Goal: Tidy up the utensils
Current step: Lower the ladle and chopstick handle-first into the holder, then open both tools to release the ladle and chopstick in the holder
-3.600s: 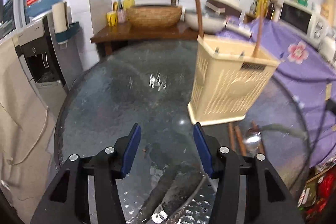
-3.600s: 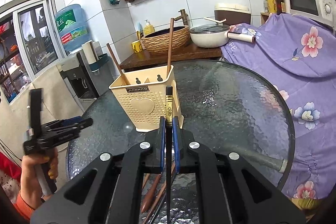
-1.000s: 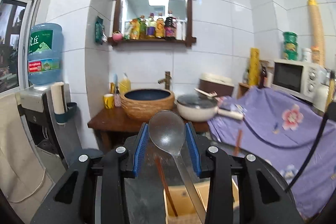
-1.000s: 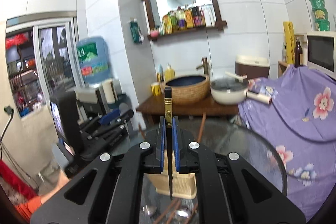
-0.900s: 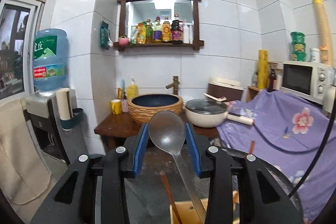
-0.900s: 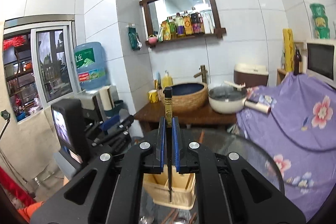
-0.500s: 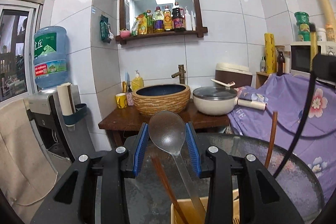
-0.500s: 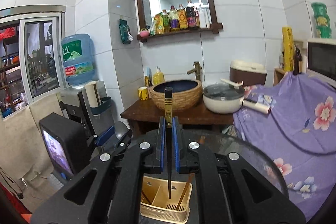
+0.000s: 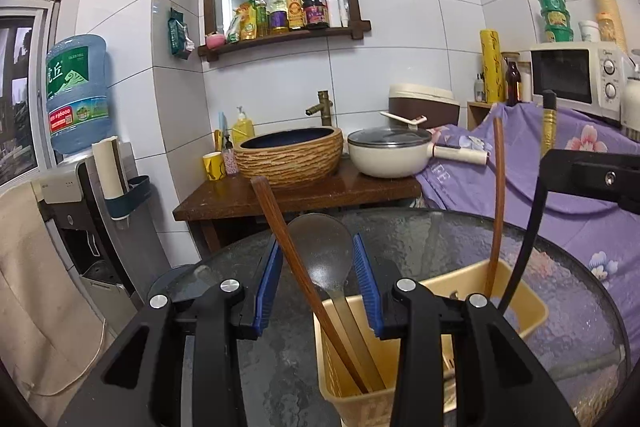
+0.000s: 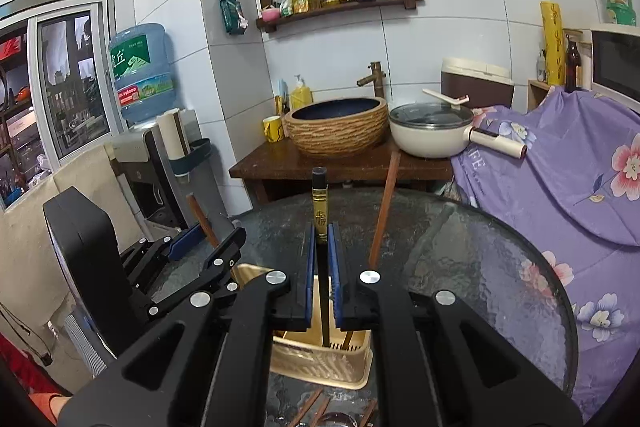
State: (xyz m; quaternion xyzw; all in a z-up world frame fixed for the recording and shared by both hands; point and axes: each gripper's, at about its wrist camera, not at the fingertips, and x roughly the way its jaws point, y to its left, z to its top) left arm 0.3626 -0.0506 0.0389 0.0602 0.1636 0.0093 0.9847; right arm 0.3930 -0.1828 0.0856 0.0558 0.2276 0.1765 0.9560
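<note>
The utensil holder is a cream plastic box with small holes in its walls. It stands on the round glass counter. A metal spoon stands in the holder with its round bowl up top and its handle going down inside. The spoon leans between the blue pads of the left gripper. The pads are spread wide and sit close beside the spoon bowl; I cannot tell if they touch it. Half a second ago the spoon was high above the holder, and now its handle is down in the box. A brown chopstick leans in the same part of the holder, crossing in front of the spoon. Another brown chopstick stands at the far side of the holder.

The right gripper is pinched tight on a black chopstick with a gold band near its top. This chopstick points straight down, and its tip is now inside the holder. A moment ago it hung higher over the box. More chopsticks lie on the counter in front of the holder.

Behind the counter is a wooden stand with a woven basin and a white pot.
</note>
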